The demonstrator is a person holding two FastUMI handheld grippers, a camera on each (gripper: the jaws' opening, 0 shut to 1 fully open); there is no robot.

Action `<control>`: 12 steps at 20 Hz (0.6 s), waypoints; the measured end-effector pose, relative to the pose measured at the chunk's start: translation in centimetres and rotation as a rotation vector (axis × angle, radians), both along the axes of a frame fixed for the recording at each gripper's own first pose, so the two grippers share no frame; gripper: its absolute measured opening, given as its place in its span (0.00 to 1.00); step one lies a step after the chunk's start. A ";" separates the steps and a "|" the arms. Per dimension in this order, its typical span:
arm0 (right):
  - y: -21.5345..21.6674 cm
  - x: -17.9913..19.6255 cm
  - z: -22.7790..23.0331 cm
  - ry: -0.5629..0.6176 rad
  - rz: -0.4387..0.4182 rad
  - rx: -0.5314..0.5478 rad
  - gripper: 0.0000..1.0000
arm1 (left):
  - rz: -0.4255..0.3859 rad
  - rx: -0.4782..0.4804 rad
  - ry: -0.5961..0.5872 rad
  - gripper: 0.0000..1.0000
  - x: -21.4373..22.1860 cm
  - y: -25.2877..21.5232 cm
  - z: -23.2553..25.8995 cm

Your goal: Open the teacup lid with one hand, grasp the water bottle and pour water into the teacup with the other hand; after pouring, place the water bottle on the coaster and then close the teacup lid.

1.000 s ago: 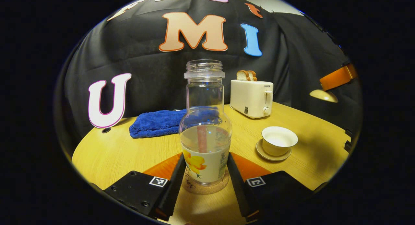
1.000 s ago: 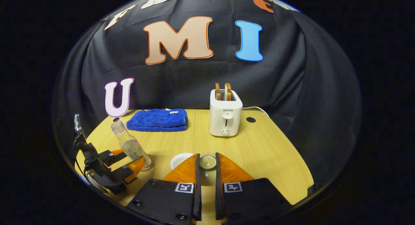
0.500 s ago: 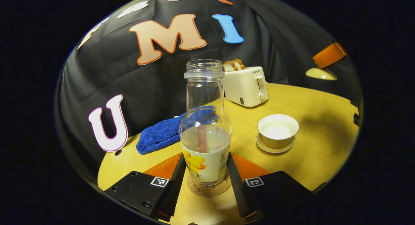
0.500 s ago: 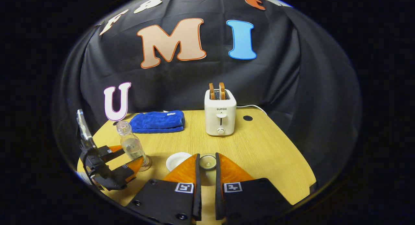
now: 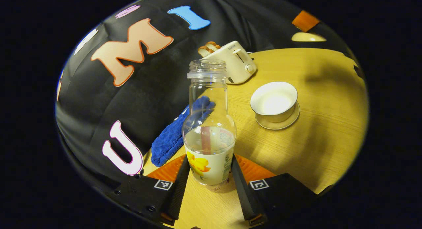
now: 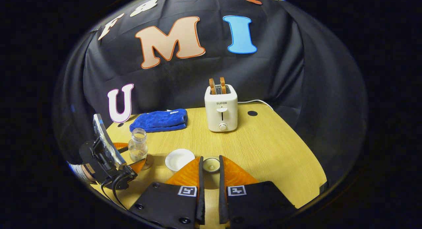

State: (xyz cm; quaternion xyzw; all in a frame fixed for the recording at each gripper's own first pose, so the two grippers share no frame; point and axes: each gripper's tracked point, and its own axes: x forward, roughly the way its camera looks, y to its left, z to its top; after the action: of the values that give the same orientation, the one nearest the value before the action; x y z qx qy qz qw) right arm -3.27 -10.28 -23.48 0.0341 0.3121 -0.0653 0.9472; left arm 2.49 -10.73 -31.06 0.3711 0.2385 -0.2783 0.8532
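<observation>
The worktop point(image 6: 263, 149) carried a toaster point(image 6: 221, 107) and a folded blue cloth point(image 6: 160, 120) at the back, well apart from the task's things near the front. The step in hand looked like the start of the pour: the left tool point(image 5: 209, 186) had both fingers pressed on the lower body of the water bottle point(image 5: 209, 136), which stood tilted toward the open teacup point(image 5: 274, 100) on its saucer point(image 5: 280, 123) (the cork coaster point(image 5: 224, 188) showed just under the bottle's base, and I could not tell whether the two were touching). The right tool point(image 6: 211, 176) was closed on the knob of the teacup lid point(image 6: 211, 164), holding it just beside the cup. The next move probably called for carrying the bottle's mouth over the cup's rim and tipping further, slowly, since the bottle held only a little water.
</observation>
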 end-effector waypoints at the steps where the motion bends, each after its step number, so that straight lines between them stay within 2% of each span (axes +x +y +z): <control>1: -0.2 0.0 -0.1 0.001 0.004 0.001 0.19 | -0.011 0.020 0.002 0.69 0.1 -0.2 0.0; 6: -1.2 0.2 0.0 -0.011 0.015 0.016 0.17 | -0.060 0.167 0.011 0.69 0.6 -0.3 -0.6; 9: -2.0 0.1 -0.2 -0.015 0.018 0.021 0.19 | -0.082 0.249 0.016 0.69 0.8 0.1 -0.8; 12: -2.7 -0.3 -0.5 -0.009 0.023 0.027 0.17 | -0.106 0.319 0.031 0.69 1.0 0.3 -1.2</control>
State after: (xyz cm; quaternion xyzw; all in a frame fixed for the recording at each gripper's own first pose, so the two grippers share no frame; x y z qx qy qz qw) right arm -3.60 -13.01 -24.01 0.0434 0.3092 -0.0499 0.9487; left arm 3.46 -10.40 -32.23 0.5095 0.2726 -0.2872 0.7639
